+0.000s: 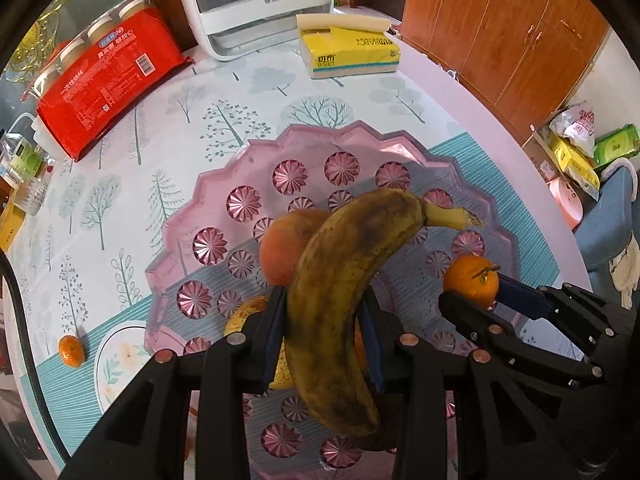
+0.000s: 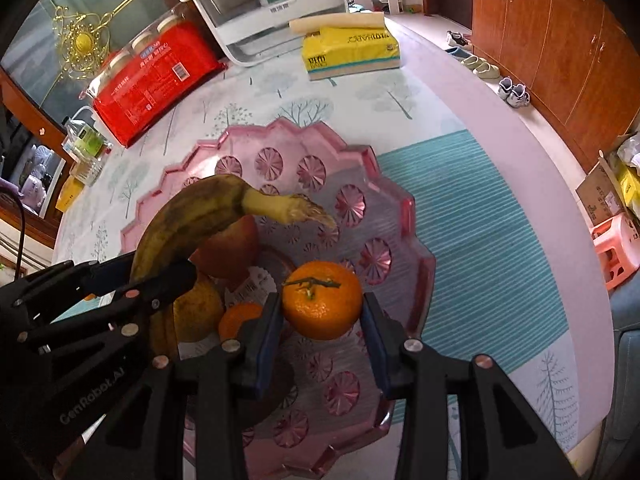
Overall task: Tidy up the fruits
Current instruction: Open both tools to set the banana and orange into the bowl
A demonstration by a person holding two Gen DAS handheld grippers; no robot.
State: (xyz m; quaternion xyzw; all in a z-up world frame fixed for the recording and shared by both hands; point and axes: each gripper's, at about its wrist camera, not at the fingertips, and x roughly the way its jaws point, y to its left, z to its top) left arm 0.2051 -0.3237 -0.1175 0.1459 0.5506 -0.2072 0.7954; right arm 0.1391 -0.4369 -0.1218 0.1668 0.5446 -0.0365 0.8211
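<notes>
Both grippers point steeply down over the scalloped pink glass fruit plate (image 1: 224, 208). Left gripper (image 1: 324, 340) clamps a brown-spotted yellow banana (image 1: 344, 280); right gripper (image 2: 322, 320) clamps a small stemmed orange tangerine (image 2: 322, 300). Three tangerines: one held, one in the plate (image 2: 240, 318), and one beside the plate (image 1: 71, 350), seen only by the left wrist camera

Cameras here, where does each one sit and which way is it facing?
Left wrist: on the left gripper, looking steeply down at the pink tray; its fingers clamp a banana, and the right gripper shows.
Right wrist: on the right gripper, looking down at the tray; its fingers hold a tangerine, left gripper beside.
Shared: tray, banana, tangerine, tissue pack.
</notes>
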